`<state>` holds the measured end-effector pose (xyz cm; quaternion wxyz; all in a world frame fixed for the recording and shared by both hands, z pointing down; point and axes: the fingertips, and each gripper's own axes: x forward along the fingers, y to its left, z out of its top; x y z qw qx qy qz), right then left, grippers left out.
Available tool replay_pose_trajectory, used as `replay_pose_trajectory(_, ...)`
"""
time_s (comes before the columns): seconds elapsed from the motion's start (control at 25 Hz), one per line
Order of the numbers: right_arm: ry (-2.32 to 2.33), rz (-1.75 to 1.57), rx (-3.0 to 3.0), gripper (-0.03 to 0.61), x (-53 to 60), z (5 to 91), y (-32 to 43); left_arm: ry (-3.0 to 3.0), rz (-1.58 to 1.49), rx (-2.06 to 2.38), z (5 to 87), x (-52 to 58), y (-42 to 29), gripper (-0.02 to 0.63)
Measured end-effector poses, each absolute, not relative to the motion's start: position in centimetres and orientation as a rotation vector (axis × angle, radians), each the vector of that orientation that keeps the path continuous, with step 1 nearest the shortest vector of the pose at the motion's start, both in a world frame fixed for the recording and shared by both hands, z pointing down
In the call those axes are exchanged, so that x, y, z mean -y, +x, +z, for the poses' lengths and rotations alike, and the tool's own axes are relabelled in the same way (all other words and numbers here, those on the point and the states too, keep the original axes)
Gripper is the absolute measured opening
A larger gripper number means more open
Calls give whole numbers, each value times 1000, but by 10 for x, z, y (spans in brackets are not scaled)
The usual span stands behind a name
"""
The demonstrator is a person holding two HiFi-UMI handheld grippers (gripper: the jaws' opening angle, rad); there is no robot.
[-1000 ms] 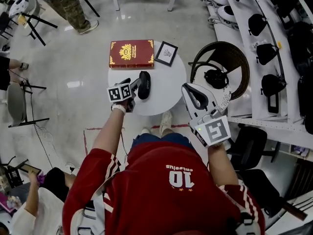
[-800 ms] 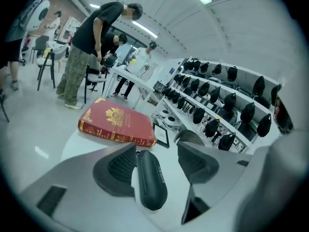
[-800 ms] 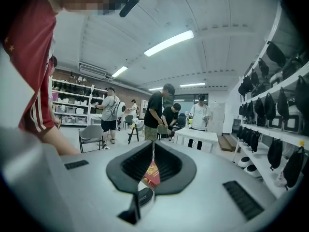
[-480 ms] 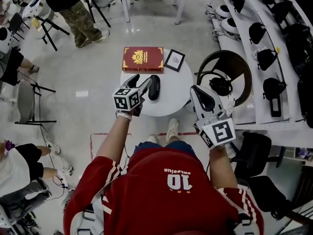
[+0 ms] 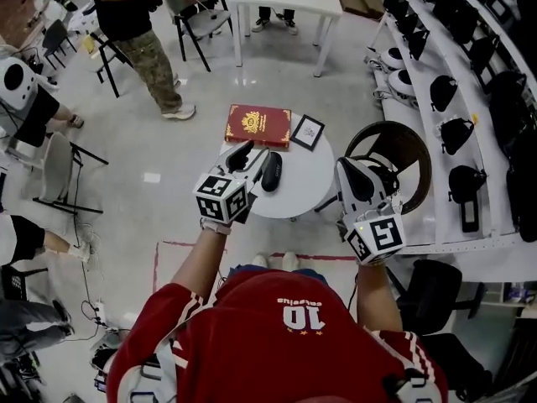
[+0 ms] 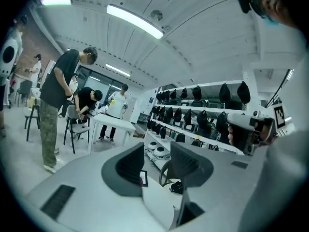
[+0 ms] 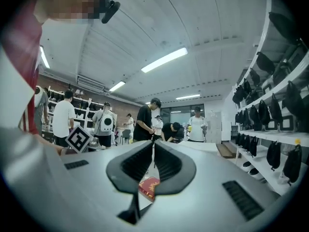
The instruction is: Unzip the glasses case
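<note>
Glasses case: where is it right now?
In the head view the glasses case lies on the left part of the round white table, just below the red book and the small framed picture.

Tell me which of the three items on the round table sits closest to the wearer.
The black glasses case: the red book and small frame sit behind it, at the far edge.

Black oval glasses case [image 5: 271,171] lies flat on round white table [image 5: 304,179], nr red book [image 5: 258,126].
</note>
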<state>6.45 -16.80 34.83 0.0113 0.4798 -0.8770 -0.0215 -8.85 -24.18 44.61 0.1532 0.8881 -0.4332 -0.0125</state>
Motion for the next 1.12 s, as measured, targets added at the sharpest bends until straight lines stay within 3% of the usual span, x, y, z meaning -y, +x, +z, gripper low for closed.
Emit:
replay_pose_trajectory(0.36, 1476, -76, 2838, 18, 165, 314, 78, 2614, -142, 1377, 372, 205, -86, 9)
replay_pose_trajectory(1.12, 1525, -62, 2867, 15, 174, 301, 101, 2636, -179, 1508, 329, 194, -77, 8)
